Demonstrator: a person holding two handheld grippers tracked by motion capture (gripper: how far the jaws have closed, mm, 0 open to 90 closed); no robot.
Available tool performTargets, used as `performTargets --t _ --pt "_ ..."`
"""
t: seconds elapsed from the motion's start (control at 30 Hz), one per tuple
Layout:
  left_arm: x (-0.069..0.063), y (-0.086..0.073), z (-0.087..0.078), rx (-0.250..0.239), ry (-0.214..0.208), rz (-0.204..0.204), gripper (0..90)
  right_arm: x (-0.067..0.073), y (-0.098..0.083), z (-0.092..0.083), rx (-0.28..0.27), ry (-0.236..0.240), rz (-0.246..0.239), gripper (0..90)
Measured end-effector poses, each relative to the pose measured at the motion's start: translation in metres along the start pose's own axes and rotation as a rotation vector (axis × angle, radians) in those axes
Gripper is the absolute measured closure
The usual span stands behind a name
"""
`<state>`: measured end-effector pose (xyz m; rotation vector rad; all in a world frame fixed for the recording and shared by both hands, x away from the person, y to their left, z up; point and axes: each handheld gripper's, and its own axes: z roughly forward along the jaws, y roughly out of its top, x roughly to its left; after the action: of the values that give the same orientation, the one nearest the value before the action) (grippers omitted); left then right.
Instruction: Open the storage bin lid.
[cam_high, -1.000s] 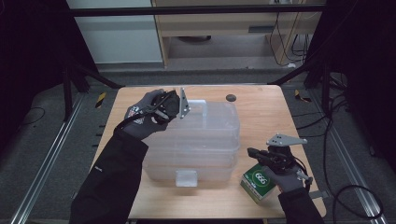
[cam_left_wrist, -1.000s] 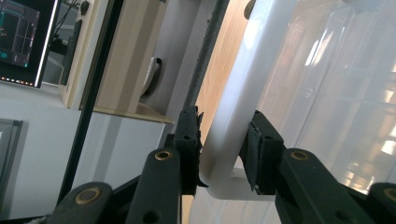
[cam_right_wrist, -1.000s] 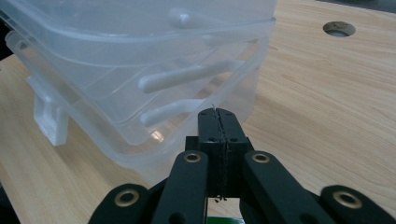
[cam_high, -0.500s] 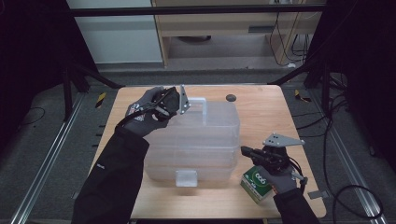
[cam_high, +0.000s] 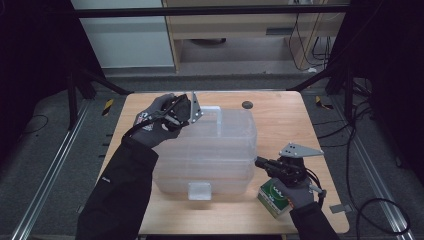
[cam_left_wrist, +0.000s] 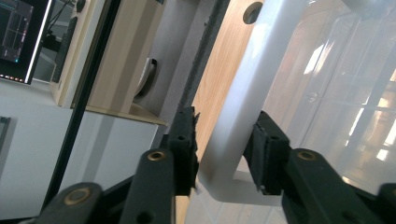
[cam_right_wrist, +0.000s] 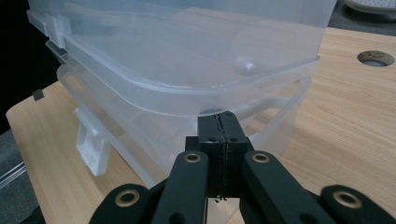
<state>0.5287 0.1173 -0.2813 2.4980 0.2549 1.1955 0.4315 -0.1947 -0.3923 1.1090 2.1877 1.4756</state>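
Note:
A clear plastic storage box (cam_high: 210, 150) with a lid stands mid-table. Its white handle (cam_high: 216, 116) is raised at the top. My left gripper (cam_high: 186, 111) reaches in from the left, and its jaws stand on either side of the handle (cam_left_wrist: 243, 84). The jaws have just been opening, and the pads of my left gripper (cam_left_wrist: 224, 135) sit close to the handle without pressing it. My right gripper (cam_high: 260, 162) is shut with nothing in it. In the right gripper view my right gripper (cam_right_wrist: 219, 123) has its tips at the box's (cam_right_wrist: 187, 51) side, just under the lid rim.
A green carton (cam_high: 274, 197) lies on the wooden table (cam_high: 280, 120) under my right hand. The box's front latch (cam_high: 199, 191) faces the near edge. A round hole (cam_high: 246, 104) is in the table behind the box. Dark floor and cables surround the table.
My right gripper has edged left to the side of the box. My left hand has stayed at the handle.

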Motion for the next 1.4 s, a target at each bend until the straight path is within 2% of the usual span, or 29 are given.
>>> performTargets --t 0.17,0.3,0.4,0.57,0.8,1.13,1.3,1.33,1.4 --pt "-0.001 -0.007 -0.010 -0.043 -0.024 -0.033 55.7 0.000 0.000 0.000 0.003 0.002 0.001 90.0" --pt "-0.002 -0.014 -0.019 -0.064 -0.024 -0.053 51.4 0.000 0.000 0.000 0.006 0.001 -0.001 90.0" --pt "0.000 -0.020 -0.027 -0.081 -0.017 -0.084 51.1 0.000 0.000 0.000 0.007 0.002 0.000 90.0" --pt "0.002 -0.031 -0.037 -0.130 -0.025 -0.160 51.7 0.000 0.000 0.000 0.011 0.001 -0.001 90.0" --pt "0.004 -0.051 -0.051 -0.151 -0.022 -0.238 57.3 0.000 0.000 0.000 0.013 0.001 -0.002 90.0" --pt "0.006 -0.079 -0.068 -0.225 0.018 -0.423 74.5 0.000 0.000 0.001 0.020 0.000 0.001 90.0" --pt "0.005 -0.097 -0.077 -0.256 0.037 -0.536 81.4 0.000 0.000 0.001 0.021 0.000 0.002 90.0" --pt "0.006 -0.101 -0.079 -0.265 0.033 -0.562 84.9 0.000 0.000 0.001 0.022 -0.001 0.001 90.0" --pt "0.005 -0.110 -0.082 -0.275 0.037 -0.620 86.1 0.000 0.000 0.001 0.019 -0.002 0.000 90.0"
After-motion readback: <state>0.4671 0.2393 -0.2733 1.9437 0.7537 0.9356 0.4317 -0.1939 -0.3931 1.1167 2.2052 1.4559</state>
